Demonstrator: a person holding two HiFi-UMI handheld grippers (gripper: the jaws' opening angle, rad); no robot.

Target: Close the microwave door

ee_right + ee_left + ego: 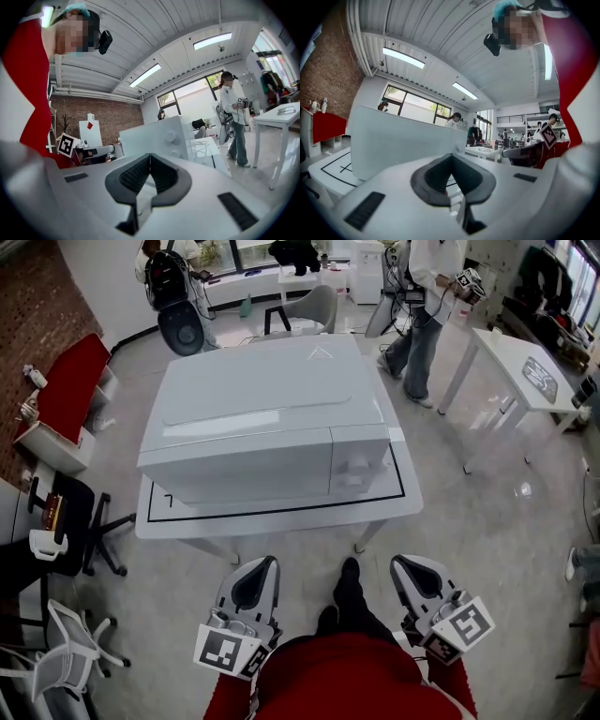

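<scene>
1. The boxy white microwave [272, 418] was seen at the middle of the white table [187, 527] with a black outline, its front turned to the table's near edge.
2. Its wide pale door [239, 470] was seen lying flush with the front, beside the knob panel [359, 463] — so it was judged already shut.
3. The left gripper [265, 565] and the right gripper [403, 565] were held off the near edge, well apart from the microwave. Both pairs of jaws were pressed together with nothing between them.
4. The closing step was judged finished. At most, a check would be called for next — a light push on the door front to confirm the latch.
</scene>
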